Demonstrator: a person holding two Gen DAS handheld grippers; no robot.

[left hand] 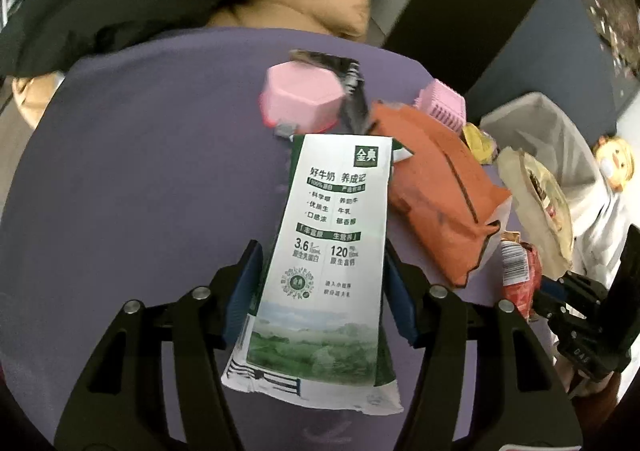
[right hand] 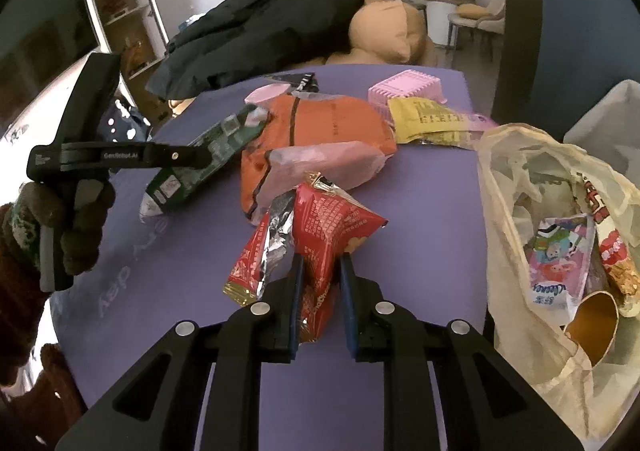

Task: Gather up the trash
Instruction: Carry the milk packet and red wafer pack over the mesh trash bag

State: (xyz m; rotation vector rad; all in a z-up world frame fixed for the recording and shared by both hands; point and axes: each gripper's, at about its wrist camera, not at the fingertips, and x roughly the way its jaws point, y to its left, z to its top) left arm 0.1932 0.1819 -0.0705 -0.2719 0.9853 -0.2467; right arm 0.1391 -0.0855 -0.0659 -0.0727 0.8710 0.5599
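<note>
Purple table (right hand: 420,211): orange pack (right hand: 320,123) between carton (left hand: 332,251), trash bag (right hand: 560,251).

Right hand-held gripper (right hand: 320,271) clamps red snack wrapper (right hand: 332,227) above purple worktop (right hand: 420,219); open plastic bag (right hand: 516,179) just right.

Dim, soft indoor light, both views. Fisheye bends edges, dark vignette at corners. Left view: far bg motion-blurred, carton (left hand: 332,251) print sharp. Right view sharper; small glare on foil wrapper (right hand: 320,235). Shadows faint.
</note>
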